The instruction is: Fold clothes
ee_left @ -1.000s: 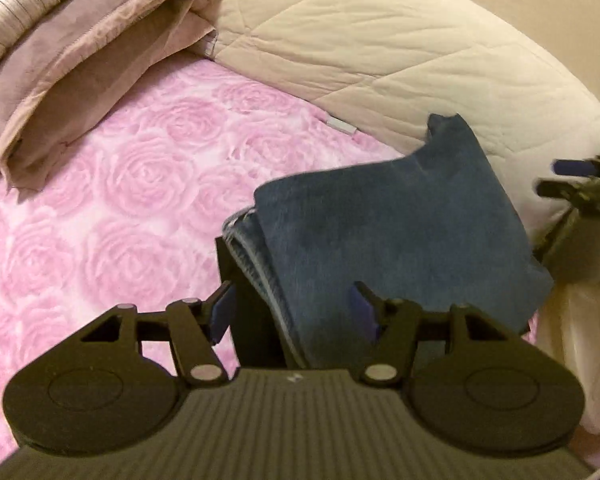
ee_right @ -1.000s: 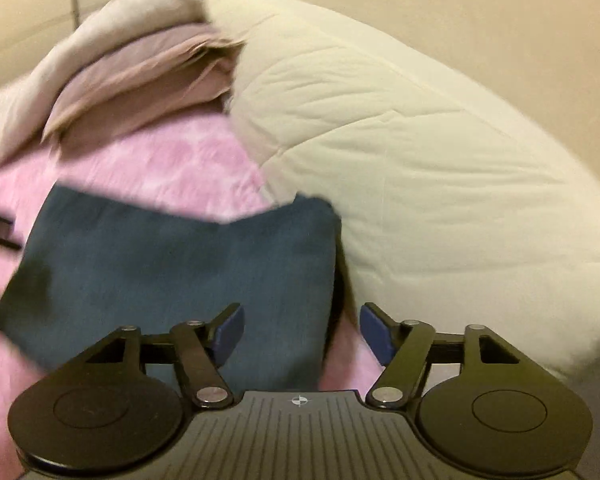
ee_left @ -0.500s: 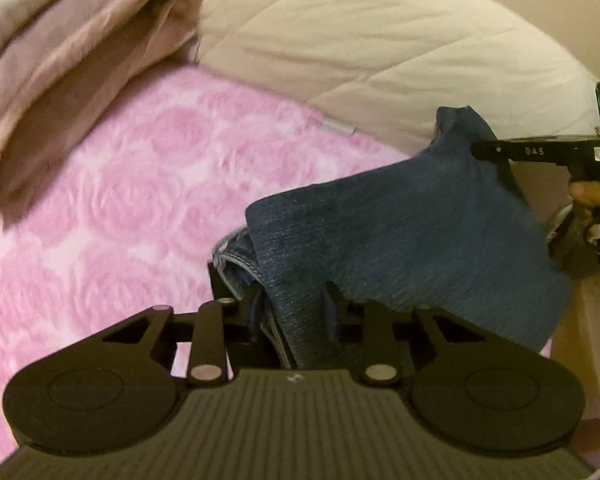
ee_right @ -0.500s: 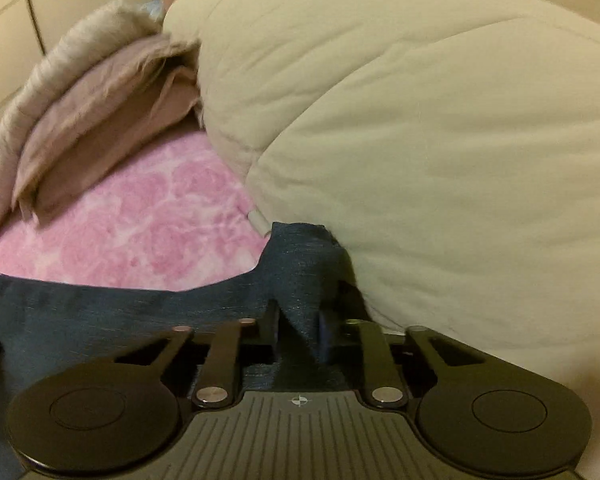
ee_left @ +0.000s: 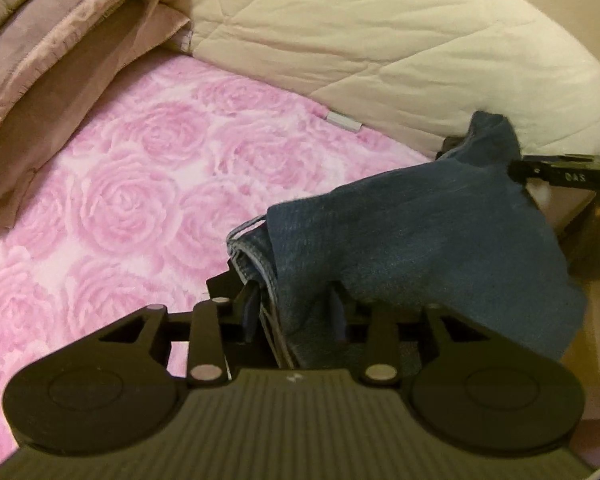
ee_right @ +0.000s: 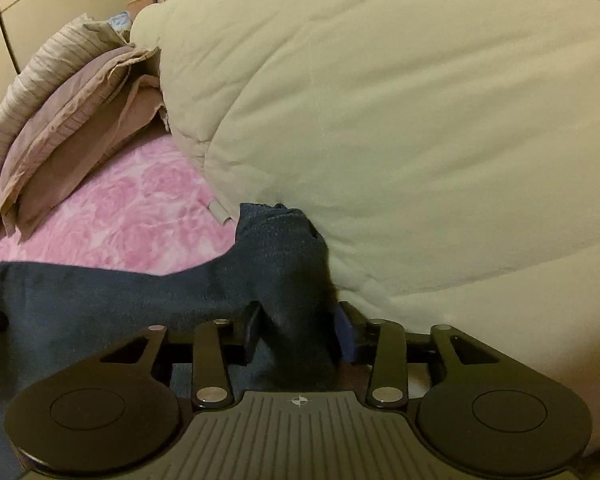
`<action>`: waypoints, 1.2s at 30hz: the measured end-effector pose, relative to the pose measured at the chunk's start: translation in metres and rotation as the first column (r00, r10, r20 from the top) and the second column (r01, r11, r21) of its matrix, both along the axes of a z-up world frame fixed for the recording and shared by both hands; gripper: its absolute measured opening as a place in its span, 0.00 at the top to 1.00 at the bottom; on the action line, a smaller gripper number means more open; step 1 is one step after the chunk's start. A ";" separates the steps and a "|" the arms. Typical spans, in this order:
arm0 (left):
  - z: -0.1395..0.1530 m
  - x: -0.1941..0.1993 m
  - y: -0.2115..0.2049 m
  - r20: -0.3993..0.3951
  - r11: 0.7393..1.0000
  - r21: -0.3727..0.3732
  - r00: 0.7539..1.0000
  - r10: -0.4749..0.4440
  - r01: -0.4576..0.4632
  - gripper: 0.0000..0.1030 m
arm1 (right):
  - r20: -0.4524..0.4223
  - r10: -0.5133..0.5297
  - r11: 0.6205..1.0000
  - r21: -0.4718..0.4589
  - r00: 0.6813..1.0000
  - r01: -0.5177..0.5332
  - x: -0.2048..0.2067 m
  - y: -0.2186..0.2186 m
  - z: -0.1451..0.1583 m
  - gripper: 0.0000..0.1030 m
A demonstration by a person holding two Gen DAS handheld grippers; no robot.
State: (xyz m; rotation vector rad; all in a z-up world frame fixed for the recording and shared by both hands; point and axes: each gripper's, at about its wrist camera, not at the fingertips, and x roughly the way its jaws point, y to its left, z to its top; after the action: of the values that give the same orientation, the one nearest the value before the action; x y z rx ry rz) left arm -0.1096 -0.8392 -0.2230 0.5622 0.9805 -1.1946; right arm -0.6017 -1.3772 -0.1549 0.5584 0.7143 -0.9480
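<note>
Folded blue jeans (ee_left: 412, 240) hang just above the pink rose-patterned bedspread (ee_left: 132, 200), near the cream quilted duvet (ee_right: 420, 120). The left gripper (ee_left: 296, 314) pinches the stitched edge, jaws easing wider; the right gripper (ee_right: 298, 330) pinches the far corner, jaws opening too. Mauve pillows (ee_left: 60, 48) are stacked far left.

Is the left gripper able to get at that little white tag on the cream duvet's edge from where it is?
Probably yes: bare pink bedspread lies between the left gripper and the white tag, but folded jeans sit between its opening jaws.
</note>
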 end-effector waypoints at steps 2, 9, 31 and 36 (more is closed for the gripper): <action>0.009 -0.003 0.014 0.004 1.000 -0.013 1.000 0.013 -0.013 0.70 | -0.008 -0.006 1.000 -0.014 1.000 0.006 -0.005 0.019 0.013 0.57; 0.032 -0.033 0.074 -0.016 0.994 -0.107 0.999 -0.034 0.032 0.70 | 0.011 0.119 0.993 0.002 0.993 -0.119 0.008 0.114 0.035 0.55; 0.026 -0.057 0.041 0.262 0.974 -0.012 0.940 -0.216 0.227 0.68 | -0.121 0.180 0.979 -0.075 0.976 -0.189 0.038 0.112 0.037 0.54; 0.005 -0.038 0.007 0.272 0.978 0.038 0.939 -0.209 0.206 0.68 | -0.145 0.188 0.957 -0.198 0.971 -0.214 0.058 0.049 0.038 0.54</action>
State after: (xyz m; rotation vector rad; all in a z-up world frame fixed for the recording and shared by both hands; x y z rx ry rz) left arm -0.1480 -0.8318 -0.2179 0.8312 0.7017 -1.2589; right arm -0.5437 -1.3282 -0.1168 0.2343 0.7555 -0.8597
